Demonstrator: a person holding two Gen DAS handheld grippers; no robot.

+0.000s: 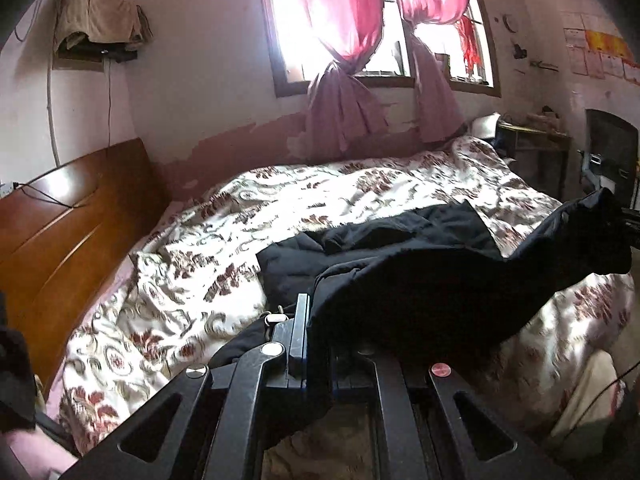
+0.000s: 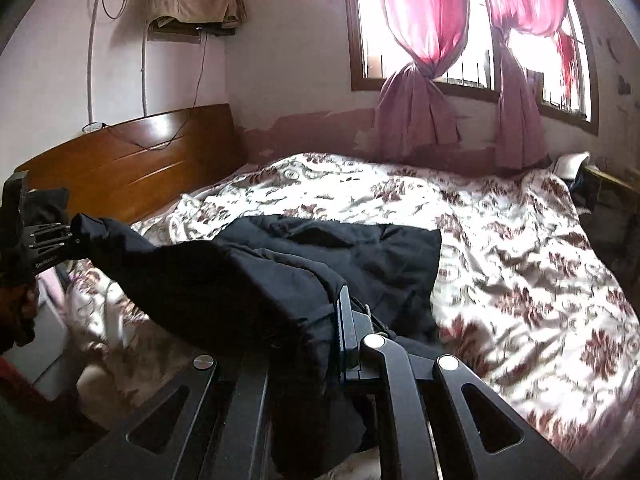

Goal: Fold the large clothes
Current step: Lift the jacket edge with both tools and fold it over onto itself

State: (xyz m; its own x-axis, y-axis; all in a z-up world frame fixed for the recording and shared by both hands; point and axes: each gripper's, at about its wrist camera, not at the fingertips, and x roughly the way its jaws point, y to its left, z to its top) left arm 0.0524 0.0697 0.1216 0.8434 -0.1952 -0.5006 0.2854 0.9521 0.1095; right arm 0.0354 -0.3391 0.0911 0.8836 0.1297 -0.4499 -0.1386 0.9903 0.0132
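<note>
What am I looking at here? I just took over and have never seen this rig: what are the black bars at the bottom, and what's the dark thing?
Each picture comes from a camera mounted on a handheld two-finger tool; the black bars are that tool's own frame. One view looks along the left tool, the other along the right tool. Each is shut on an edge of the black garment, which hangs stretched between them while its far part lies on the floral bedspread. In the right view, the other tool shows at the left edge, gripping the cloth.
</note>
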